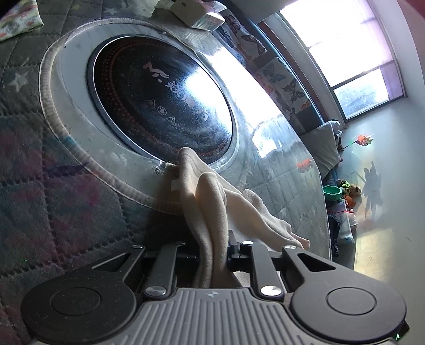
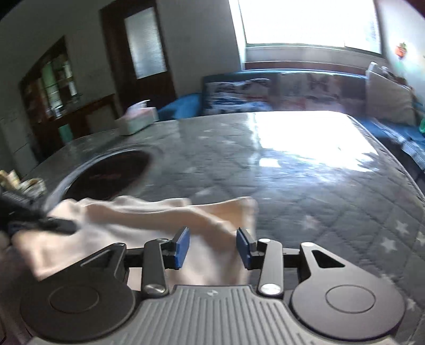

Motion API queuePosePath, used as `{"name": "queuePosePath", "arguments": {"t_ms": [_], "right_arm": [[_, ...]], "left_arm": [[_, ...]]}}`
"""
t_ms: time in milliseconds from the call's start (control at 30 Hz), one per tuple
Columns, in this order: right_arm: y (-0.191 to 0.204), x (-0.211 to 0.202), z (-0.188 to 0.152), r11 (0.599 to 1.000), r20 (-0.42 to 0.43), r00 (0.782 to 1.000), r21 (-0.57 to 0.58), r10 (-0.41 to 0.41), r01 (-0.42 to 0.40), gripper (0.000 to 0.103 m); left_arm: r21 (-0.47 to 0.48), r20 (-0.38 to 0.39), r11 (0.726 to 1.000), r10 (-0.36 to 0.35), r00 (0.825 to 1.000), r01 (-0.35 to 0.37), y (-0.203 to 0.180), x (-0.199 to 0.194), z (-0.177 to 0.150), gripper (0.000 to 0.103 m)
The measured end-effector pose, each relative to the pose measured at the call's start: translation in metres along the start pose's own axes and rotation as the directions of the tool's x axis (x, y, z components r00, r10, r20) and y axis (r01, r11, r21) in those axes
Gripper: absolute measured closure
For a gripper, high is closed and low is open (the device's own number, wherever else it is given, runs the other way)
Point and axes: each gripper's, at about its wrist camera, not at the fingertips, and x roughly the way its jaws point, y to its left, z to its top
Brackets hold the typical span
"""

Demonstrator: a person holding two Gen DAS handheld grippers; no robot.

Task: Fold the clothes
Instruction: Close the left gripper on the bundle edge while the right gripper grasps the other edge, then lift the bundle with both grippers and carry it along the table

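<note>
A cream-coloured garment (image 1: 207, 201) lies bunched on the quilted, star-patterned table cover (image 1: 39, 159), beside a round black cooktop (image 1: 159, 106). My left gripper (image 1: 212, 249) is shut on a gathered fold of it, and the cloth runs up between the fingers. In the right wrist view the same garment (image 2: 138, 220) stretches across the cover from the left. My right gripper (image 2: 213, 246) hovers over its right end, open, with the blue pads (image 2: 183, 246) standing apart and not pressing the cloth. A dark, blurred gripper (image 2: 39, 223) holds the garment's left end.
A tissue box (image 2: 138, 119) stands at the table's far left. A blue sofa with patterned cushions (image 2: 265, 90) runs behind the table under a bright window (image 2: 305, 21). Toys and a green bowl (image 1: 332, 192) lie past the table edge. Sunlit cover (image 2: 305, 138) stretches to the right.
</note>
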Motion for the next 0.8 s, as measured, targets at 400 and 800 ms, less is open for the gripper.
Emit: {"name": "queuePosePath", "arguments": {"t_ms": [400, 800], "right_arm": [[-0.012, 0.014, -0.007, 0.991, -0.019, 0.994, 0.083, 0.107, -0.106, 0.086], [-0.012, -0.053, -0.006, 0.99, 0.135, 0.987, 0.1, 0.083, -0.097, 0.091]], "left_arm": [[0.039, 0.005, 0.999, 0.026, 1.0, -0.026, -0.007, 0.001, -0.001, 0.085], [0.19, -0.001, 0.982, 0.012, 1.0, -0.011, -0.046, -0.003, -0.007, 0.086]]}}
